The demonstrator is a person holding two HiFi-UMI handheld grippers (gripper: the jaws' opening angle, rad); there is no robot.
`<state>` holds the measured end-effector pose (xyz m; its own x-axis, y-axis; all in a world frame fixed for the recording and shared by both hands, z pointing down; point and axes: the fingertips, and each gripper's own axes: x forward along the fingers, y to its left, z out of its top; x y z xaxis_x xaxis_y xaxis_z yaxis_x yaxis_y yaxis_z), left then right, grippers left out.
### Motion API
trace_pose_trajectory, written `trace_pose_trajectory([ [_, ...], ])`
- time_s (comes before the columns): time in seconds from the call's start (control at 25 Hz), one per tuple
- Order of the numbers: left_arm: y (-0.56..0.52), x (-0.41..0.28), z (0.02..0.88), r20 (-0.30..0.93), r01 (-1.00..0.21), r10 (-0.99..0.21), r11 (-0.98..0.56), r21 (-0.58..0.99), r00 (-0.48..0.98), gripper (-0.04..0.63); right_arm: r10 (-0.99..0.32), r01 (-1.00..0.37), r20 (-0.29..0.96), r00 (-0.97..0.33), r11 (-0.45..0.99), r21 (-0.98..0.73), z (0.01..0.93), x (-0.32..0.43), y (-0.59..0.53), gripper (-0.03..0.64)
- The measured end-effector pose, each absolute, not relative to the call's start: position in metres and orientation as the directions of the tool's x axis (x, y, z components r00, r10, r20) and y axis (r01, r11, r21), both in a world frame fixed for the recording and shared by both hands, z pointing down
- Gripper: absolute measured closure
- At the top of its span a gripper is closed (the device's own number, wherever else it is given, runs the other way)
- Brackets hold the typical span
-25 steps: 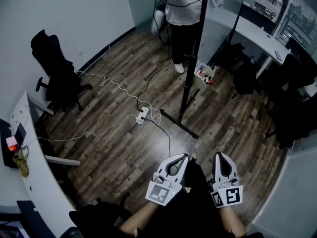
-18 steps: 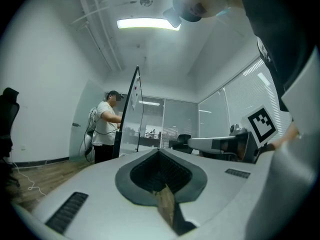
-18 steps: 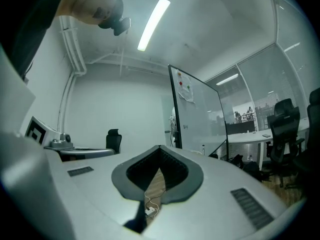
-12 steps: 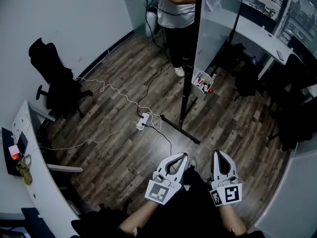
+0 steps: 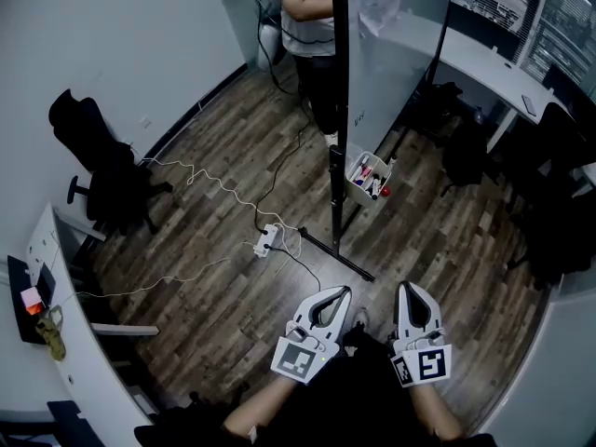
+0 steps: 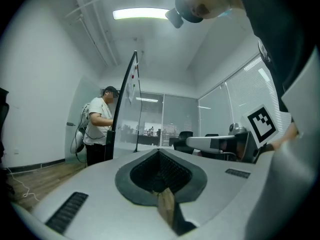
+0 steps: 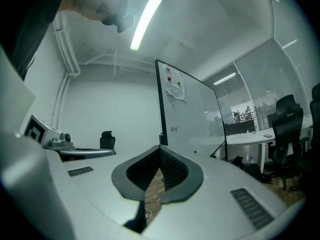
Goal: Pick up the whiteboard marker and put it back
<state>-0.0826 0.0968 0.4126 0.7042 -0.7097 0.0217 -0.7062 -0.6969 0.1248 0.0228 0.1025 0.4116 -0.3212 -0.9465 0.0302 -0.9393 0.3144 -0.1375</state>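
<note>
Floor (image 5: 223, 250): dark brown wood-plank grain. Left gripper (image 5: 343, 292) and right gripper (image 5: 407, 290): white, with black-and-white square markers. Office chair (image 5: 93, 156): black. Marker holder (image 5: 352, 183): white. Whiteboard markers (image 5: 372, 180): red and dark.

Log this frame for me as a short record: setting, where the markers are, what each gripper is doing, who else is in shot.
setting: office room with a wood-plank floor
whiteboard: upright on a black stand
marker holder: white box low on the stand, markers inside
left gripper: jaws together, empty
right gripper: jaws together, empty
other person: standing at the whiteboard's far end
floor clutter: power strip with cables
task state: no marker picked up yet; both grippers well short of the holder
</note>
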Motion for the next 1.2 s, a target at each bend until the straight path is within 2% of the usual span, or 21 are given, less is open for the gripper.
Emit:
trace_pose_trajectory([
  [0.72,0.023,-0.027,0.416,0.054,-0.762,-0.762,-0.637,0.114,0.645,0.589,-0.924,-0.923,0.065,-0.376,0.367,-0.119,0.429,0.075,0.023,0.603],
  [1.2,0.002,-0.027,0.424,0.071,-0.778,-0.777,-0.616,0.124,0.626,0.589,-0.921,-0.924,0.106,-0.376,0.364,-0.118,0.447,0.07,-0.004,0.603],
])
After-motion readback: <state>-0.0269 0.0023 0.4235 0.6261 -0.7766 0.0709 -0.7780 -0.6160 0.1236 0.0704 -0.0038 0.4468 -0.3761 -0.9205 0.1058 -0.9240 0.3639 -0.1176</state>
